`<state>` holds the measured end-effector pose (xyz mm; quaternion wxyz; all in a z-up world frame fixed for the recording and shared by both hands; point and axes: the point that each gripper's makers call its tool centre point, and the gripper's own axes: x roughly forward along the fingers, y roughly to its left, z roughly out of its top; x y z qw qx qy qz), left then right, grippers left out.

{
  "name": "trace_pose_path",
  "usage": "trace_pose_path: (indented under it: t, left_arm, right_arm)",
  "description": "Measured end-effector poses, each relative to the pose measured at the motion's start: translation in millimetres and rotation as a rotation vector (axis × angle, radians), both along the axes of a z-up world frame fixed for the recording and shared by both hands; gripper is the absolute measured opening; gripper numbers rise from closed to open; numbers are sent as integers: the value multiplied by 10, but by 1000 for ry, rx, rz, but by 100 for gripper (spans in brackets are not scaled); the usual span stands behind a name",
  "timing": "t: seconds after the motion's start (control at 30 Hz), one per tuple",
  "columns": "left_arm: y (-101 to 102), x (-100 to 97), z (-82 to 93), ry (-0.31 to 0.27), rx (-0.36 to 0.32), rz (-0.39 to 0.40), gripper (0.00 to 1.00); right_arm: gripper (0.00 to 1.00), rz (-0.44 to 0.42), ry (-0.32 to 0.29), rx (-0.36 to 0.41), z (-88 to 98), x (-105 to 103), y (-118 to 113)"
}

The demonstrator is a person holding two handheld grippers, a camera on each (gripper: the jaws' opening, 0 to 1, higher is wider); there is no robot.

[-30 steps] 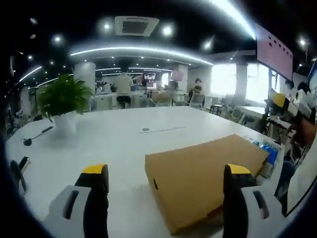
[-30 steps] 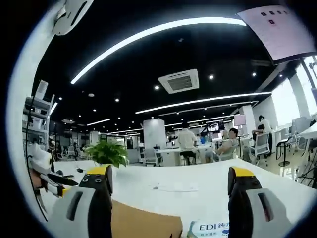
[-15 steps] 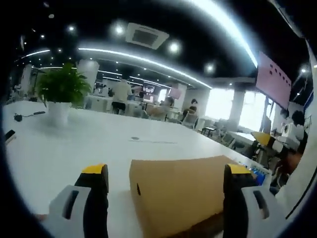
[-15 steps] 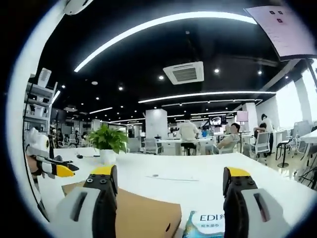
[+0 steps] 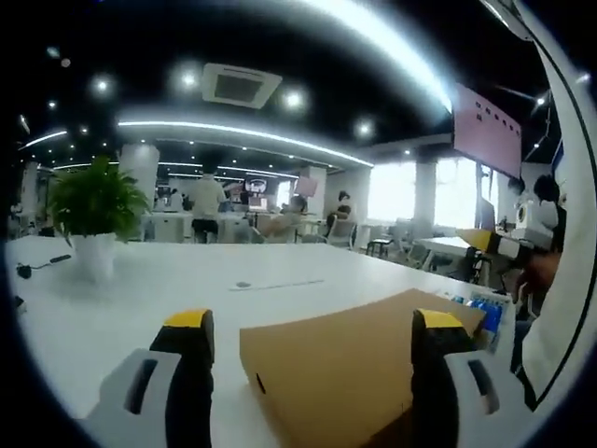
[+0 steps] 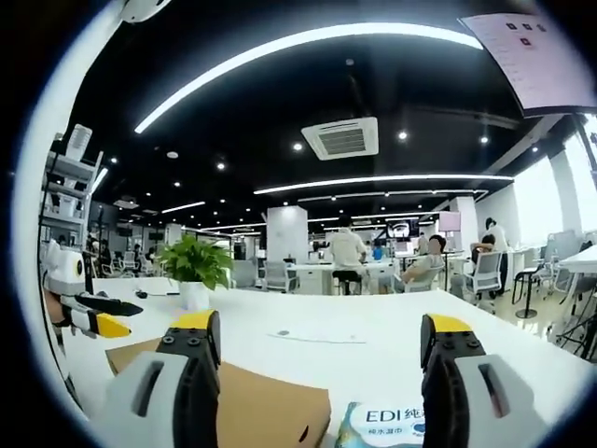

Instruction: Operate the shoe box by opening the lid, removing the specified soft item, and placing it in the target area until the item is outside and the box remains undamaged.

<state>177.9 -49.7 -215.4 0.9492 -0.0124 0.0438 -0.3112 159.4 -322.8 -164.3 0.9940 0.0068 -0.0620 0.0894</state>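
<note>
In the left gripper view the left gripper is spread wide with nothing between its yellow-tipped jaws, and the shoe box lies flat on the white table directly ahead of it, its brown lid closed and filling the gap from about 6 o'clock up toward 1 o'clock. The box's long axis runs from the near corner at roughly 7 o'clock away toward 2 o'clock, so the near edge faces this gripper. In the right gripper view the right gripper is equally released and empty, with the same shoe box low at 7 o'clock, partly behind its left jaw, and a blue-and-white packet lying just beside the box at 6 o'clock. The other gripper comes in at 9 o'clock there. By my reckoning the left gripper is the nearer and better lined up to lift the lid; the right one rides higher and aims over the box. The soft item is hidden, presumably inside. Farther off, at 10 o'clock, stands a potted plant, and beyond it people sit at desks
</note>
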Motion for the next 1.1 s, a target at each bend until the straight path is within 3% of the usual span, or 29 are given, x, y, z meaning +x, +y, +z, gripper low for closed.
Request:
trace_pose_path:
  t: [0.13,0.47,0.57,0.87,0.9,0.93,0.97,1.0,1.1]
  left_arm:
    - [-11,0,86,-16,-26,3,86]
    - [30,-40,-24,30,-23,20,92]
    - [14,-81,-54,87,-48,6,99]
    - [33,-102,-113,81,0,14,99]
    - [24,-107,-111,81,-6,6,99]
    - [17,-112,-99,69,-4,0,99]
    - [13,-116,-86,53,3,-2,99]
    - [-2,-133,-75,38,9,-15,99]
    - [-27,-169,-59,28,7,-42,93]
  right_arm:
    - [91,-6,26,-35,-74,-1,4]
    - [90,11,29,-53,-86,7,56]
    - [90,10,39,-57,-103,5,52]
    - [89,8,77,-86,-164,-36,76]
    - [89,12,79,-117,-171,-40,88]
    - [90,6,94,-196,-209,-46,91]
    - [91,5,98,-212,-221,-45,96]
    - [93,22,132,-276,-299,-49,125]
    - [99,43,234,-290,-495,-72,165]
